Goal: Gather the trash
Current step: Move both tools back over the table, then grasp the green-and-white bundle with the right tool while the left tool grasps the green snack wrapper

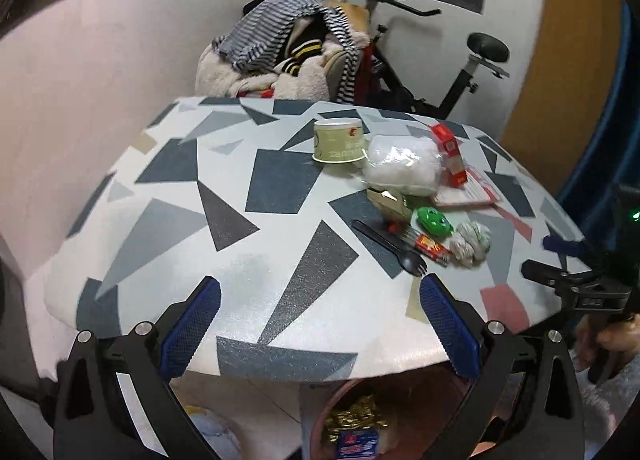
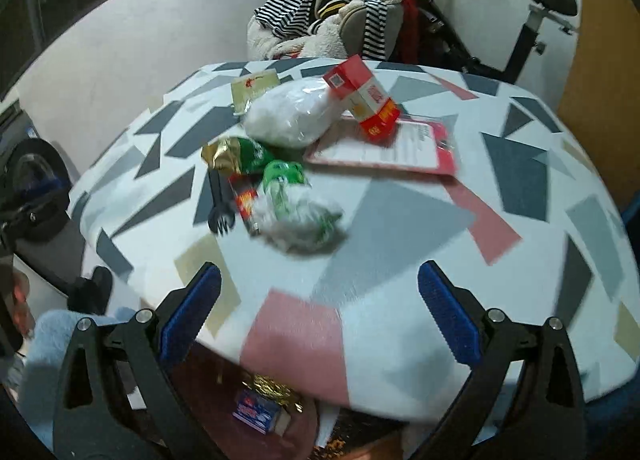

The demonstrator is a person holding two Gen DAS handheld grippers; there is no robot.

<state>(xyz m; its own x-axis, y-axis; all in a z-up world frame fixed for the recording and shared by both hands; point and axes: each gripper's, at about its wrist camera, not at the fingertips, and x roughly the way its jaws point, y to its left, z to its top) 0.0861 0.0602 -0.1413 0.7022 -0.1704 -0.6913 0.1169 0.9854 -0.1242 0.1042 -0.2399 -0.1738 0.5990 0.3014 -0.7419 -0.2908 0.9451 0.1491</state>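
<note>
Below the near rim of the patterned table (image 1: 240, 187), at the bottom centre of both views, a brown bin (image 1: 320, 420) already holds a blue packet (image 2: 256, 414) and some gold foil (image 1: 356, 418), so the collecting looks begun but far from finished. Most of the rubbish sits in a cluster toward the upper right of the left wrist view and the centre-left of the right wrist view: a paper cup (image 1: 340, 141) on its side, a clear bag of white stuff (image 2: 292, 115), a red carton (image 2: 364, 99) leaning on a flat card (image 2: 384, 147), a green and gold wrapper (image 2: 236, 153), a green plastic piece (image 1: 434, 221), a crumpled white wad (image 2: 300, 223) and a small red wrapper (image 1: 430, 248). The black plastic spork (image 1: 390, 248) lies flat, its long axis on a diagonal from upper left to lower right in the left view, tines toward the near rim and handle toward the cluster. The left gripper (image 1: 320, 324) hangs over the near edge with its blue pads spread wide and nothing between them; its right pad tip appears just beside the tines. The right gripper (image 2: 320, 312) is likewise spread and empty, near the wad. By this showing nearly every item on top remains to be moved.
</note>
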